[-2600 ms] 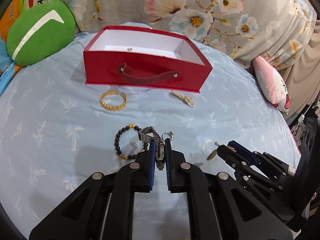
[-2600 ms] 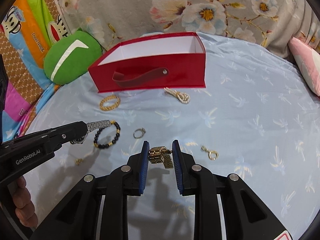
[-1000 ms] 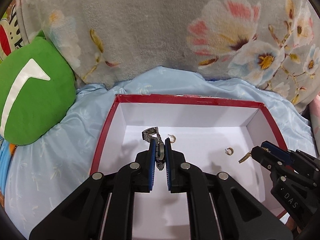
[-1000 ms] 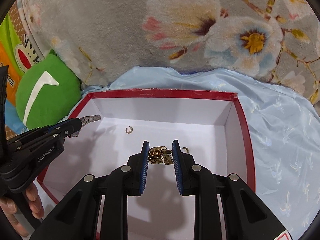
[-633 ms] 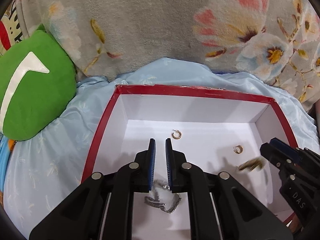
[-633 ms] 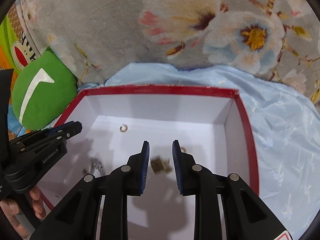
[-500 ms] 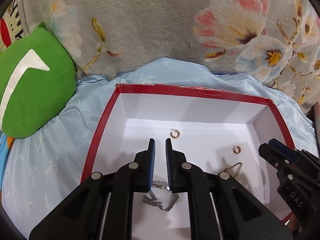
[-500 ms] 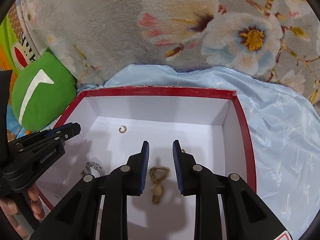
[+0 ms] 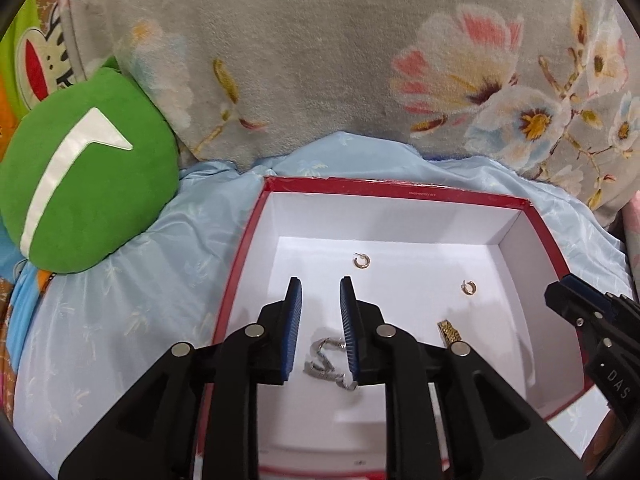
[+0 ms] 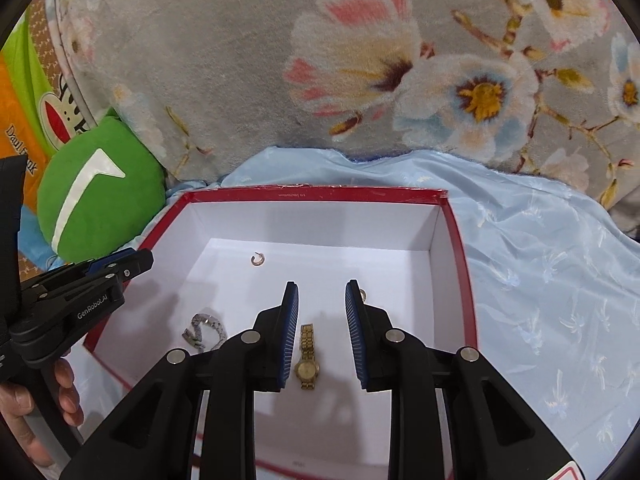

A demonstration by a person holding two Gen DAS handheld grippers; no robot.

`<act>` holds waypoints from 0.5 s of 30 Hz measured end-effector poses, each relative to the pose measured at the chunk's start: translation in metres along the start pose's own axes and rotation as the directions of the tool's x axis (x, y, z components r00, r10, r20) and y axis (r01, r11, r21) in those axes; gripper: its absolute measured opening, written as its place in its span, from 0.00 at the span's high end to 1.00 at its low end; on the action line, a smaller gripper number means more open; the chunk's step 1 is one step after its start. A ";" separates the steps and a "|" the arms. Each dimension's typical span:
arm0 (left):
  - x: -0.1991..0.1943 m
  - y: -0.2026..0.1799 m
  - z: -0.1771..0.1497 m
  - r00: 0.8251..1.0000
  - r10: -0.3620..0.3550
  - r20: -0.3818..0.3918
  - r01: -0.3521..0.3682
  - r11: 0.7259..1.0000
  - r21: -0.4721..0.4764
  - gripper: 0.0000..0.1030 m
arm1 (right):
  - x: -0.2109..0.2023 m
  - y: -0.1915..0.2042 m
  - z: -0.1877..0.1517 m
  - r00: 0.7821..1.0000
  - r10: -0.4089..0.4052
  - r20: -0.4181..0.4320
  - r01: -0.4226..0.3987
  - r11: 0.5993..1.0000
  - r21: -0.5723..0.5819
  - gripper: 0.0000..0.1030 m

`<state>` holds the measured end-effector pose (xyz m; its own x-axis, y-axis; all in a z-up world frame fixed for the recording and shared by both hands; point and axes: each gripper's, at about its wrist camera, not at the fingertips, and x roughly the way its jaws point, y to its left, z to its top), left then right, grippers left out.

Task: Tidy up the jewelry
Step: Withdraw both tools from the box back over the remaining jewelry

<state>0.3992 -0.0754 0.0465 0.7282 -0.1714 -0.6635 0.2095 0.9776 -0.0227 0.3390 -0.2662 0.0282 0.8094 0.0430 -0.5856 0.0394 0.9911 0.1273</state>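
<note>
Both watches have left the jaws since the frames a second back: the silver watch (image 9: 329,364) and the gold watch (image 10: 307,357) now lie on the white floor of the red box (image 10: 460,256), and each pair of jaws has spread from a clamped hold to a wide gap.

Left gripper (image 9: 320,330): jaws parted, nothing held. The silver watch lies crumpled directly below the gap, slightly toward the right-hand jaw, with no clear long axis. One hoop earring (image 9: 362,261) lies just ahead of the jaw tips; a second hoop earring (image 9: 468,287) lies ahead and to the right.

Right gripper (image 10: 322,330): jaws parted, nothing held. The gold watch lies stretched out below the gap, between the two jaws and clear of both. Its long axis runs parallel to the fingers, pointing forward along the jaw line.

Pose: both grippers hover over the box opening, tilted downward and pointed at the far wall. The left gripper sits over the left part of the box, the right gripper over the right part.

Judgement: these two items are deposited. The coming move is most likely a withdrawal up and back over the near wall. Neither watch touches a jaw, so a straight lift should clear them. Whether any jewelry is left on the bed (image 10: 552,264) cannot be told from these views.
</note>
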 end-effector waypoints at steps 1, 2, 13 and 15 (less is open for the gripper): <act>-0.009 0.001 -0.004 1.000 0.003 0.009 -0.003 1.000 0.005 0.82 | -0.009 0.001 -0.004 1.000 -0.005 0.009 0.005 1.000 -0.004 0.77; -0.017 0.002 -0.008 1.000 0.003 0.015 -0.003 1.000 0.010 0.81 | -0.019 0.002 -0.008 1.000 -0.011 0.015 0.011 1.000 -0.008 0.74; -0.110 0.028 -0.085 1.000 -0.007 0.021 0.006 0.999 0.033 0.75 | -0.123 0.006 -0.090 0.997 -0.013 0.076 0.013 1.000 0.005 0.65; -0.123 0.032 -0.102 1.000 -0.013 0.008 0.012 0.999 0.032 0.71 | -0.139 0.006 -0.108 0.997 -0.014 0.072 0.013 1.000 0.016 0.63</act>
<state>0.2494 -0.0107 0.0511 0.7306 -0.1848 -0.6573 0.2396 0.9708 -0.0066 0.1632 -0.2529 0.0236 0.8491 0.0199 -0.5279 0.0594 0.9894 0.1328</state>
